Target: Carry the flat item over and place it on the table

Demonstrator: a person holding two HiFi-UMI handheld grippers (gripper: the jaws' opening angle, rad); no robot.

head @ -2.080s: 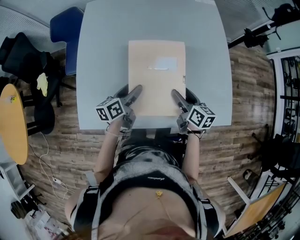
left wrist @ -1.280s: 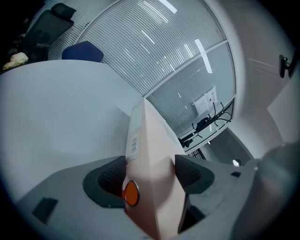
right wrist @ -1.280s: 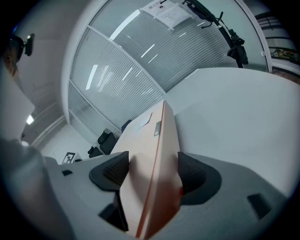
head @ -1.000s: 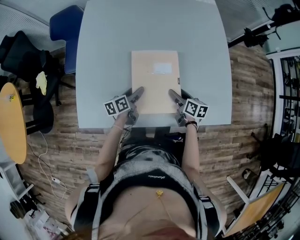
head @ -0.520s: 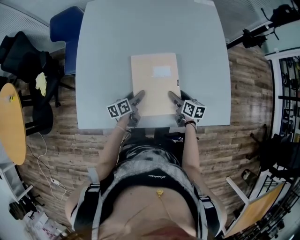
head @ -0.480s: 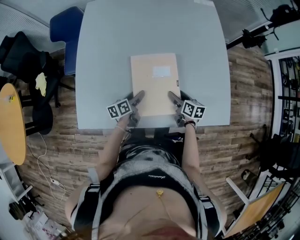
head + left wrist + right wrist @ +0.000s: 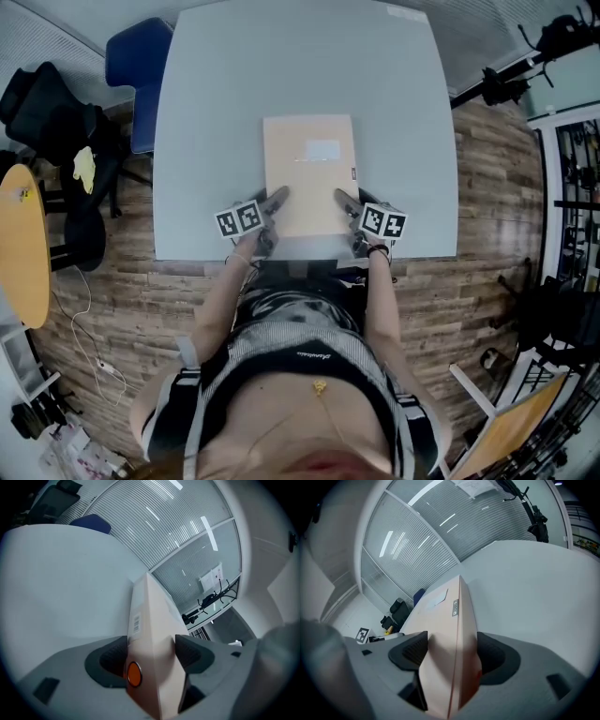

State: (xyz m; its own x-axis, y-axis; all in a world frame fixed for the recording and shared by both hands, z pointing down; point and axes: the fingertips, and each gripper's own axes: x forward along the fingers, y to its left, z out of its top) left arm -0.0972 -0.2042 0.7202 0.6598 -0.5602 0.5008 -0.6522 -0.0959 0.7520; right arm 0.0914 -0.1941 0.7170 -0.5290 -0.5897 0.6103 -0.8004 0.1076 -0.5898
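A flat beige box (image 7: 308, 171) with a pale label and a small barcode sticker lies over the near middle of the grey table (image 7: 206, 112). My left gripper (image 7: 273, 201) is shut on its near left corner, and my right gripper (image 7: 343, 201) is shut on its near right corner. In the left gripper view the box (image 7: 152, 634) runs edge-on between the two grey pads. In the right gripper view the box (image 7: 447, 634) is likewise pinched between the pads. Whether the box rests fully on the table, I cannot tell.
A blue chair (image 7: 131, 75) stands at the table's far left corner. A black chair (image 7: 56, 131) and a round wooden table (image 7: 23, 244) are to the left. Tripods (image 7: 525, 56) and a rack (image 7: 572, 187) stand to the right. The person stands at the near edge.
The box has moved away from the person, further onto the table, and looks lower. Both grippers went forward with it and stayed shut on its near corners.
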